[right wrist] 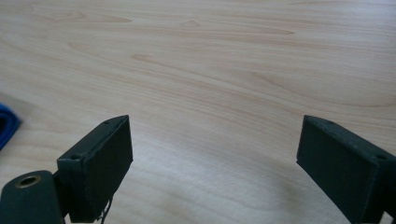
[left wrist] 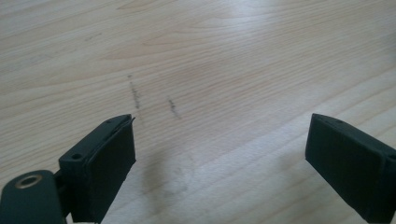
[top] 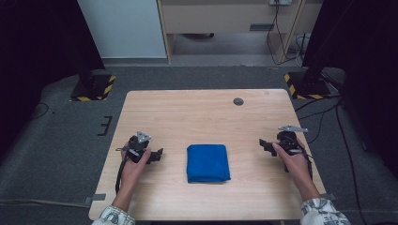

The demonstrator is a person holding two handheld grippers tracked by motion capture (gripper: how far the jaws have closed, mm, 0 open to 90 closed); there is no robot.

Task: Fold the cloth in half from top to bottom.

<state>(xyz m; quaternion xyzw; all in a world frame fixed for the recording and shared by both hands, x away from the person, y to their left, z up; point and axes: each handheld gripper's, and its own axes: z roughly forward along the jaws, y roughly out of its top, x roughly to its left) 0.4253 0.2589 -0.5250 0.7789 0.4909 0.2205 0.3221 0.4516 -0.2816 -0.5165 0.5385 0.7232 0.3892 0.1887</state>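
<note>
A folded blue cloth [top: 208,163] lies flat at the lower middle of the high view, on the wooden desk [top: 202,112], with the left tool [top: 158,153] to its left and the right tool [top: 263,143] to its right, both apart from it. Each tool's jaws stand spread wide over bare wood, holding nothing. This looks like the approach step; the next move likely calls for bringing the tools inward to the cloth's edges.
</note>
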